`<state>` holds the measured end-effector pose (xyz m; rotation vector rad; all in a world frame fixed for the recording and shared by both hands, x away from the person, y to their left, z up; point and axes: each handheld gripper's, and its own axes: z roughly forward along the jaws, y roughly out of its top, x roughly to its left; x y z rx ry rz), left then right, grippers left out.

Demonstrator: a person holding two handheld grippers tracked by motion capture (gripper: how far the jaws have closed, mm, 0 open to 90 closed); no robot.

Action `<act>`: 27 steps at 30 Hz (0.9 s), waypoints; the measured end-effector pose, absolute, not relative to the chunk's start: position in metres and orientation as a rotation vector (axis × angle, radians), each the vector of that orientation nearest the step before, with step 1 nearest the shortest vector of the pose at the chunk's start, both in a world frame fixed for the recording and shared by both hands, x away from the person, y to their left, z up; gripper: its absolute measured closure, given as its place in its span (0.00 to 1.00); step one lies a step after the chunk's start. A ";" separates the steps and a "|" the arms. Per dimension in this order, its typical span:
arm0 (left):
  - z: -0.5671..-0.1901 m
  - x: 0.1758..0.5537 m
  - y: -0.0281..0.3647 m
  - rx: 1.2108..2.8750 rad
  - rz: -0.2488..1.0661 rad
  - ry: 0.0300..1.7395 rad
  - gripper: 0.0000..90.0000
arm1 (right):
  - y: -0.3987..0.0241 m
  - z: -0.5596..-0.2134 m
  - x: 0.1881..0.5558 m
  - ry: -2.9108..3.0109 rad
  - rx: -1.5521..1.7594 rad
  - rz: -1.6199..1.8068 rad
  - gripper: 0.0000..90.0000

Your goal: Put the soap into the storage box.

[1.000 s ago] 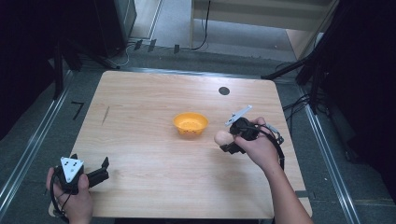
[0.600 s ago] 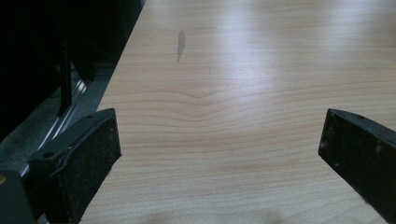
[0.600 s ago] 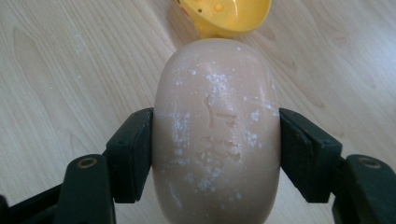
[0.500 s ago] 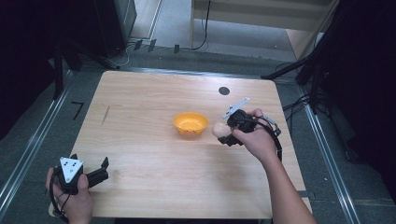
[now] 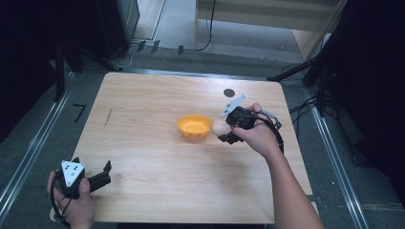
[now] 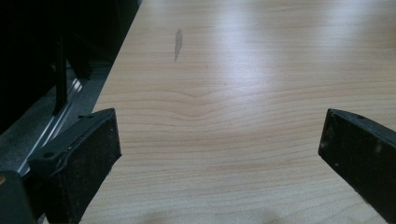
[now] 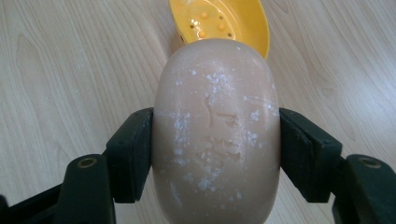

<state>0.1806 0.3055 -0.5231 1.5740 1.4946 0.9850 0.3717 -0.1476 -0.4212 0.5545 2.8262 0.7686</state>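
1. A pale peach bar of soap (image 7: 217, 135), oval and smooth, is gripped between the two black jaws of the right gripper (image 7: 217, 144). The pads are pressed flat against its long sides, about midway along its length.

2. In the high view the soap (image 5: 218, 127) is held above the wooden table (image 5: 143, 119), just beside the right edge of a small yellow soap dish (image 5: 194, 127) that stands near the table's middle.

3. The soap is judged to be hard, stiff and fairly light. White flecks are scattered over its surface, so it looks dry, yet its rounded, polished skin is likely to be slippery. A grip across the broad sides, as it is held here, seems the safest place; a grip near the rounded ends could squeeze it out of the jaws.

4. In the right gripper view the dish (image 7: 219, 23) is seen beyond the soap. It is shallow, with small drain holes in its floor, and what can be seen of it is bare; part of it is hidden behind the soap.

5. The left gripper (image 5: 90, 179) is held at the near left corner of the table, well apart from the dish. Its jaws stand wide apart with nothing between them.
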 end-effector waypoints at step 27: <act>-0.523 0.181 0.308 1.559 0.955 1.499 0.00 | -0.106 -0.419 0.396 2.887 0.254 0.714 0.37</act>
